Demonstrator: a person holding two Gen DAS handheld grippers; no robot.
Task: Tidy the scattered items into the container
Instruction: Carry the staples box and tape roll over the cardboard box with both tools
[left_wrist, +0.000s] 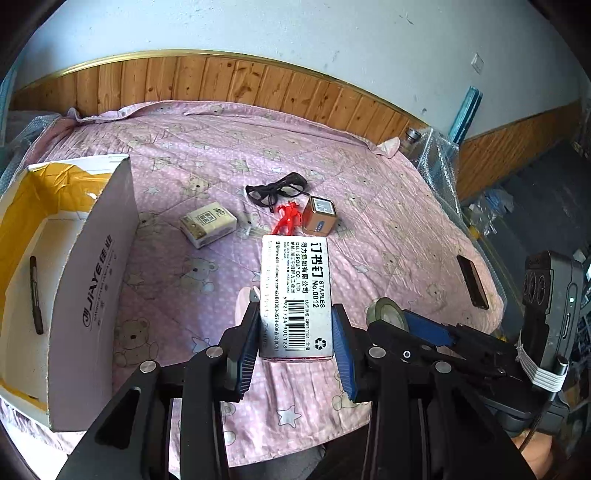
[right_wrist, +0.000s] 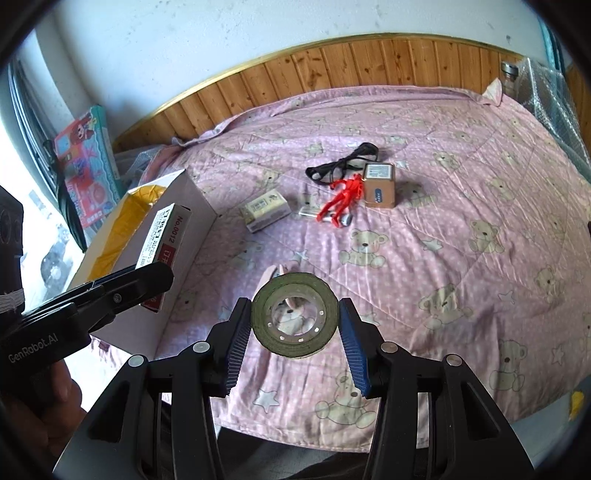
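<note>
The left hand-held gripper (left_wrist: 295, 328) pinches a staples box (left_wrist: 295, 295) between its blue pads, held above a pink bed (left_wrist: 388, 229), just right of an open white box (left_wrist: 92, 295) with a pen (left_wrist: 36, 295) inside. The right hand-held gripper (right_wrist: 295, 325) clamps a tape roll (right_wrist: 294, 319) over the bed. Farther off lie a small carton (left_wrist: 208, 223), glasses (left_wrist: 279, 190), a red toy (left_wrist: 288, 218), a tin (left_wrist: 320, 215) and a dark bar (left_wrist: 472, 281).
</note>
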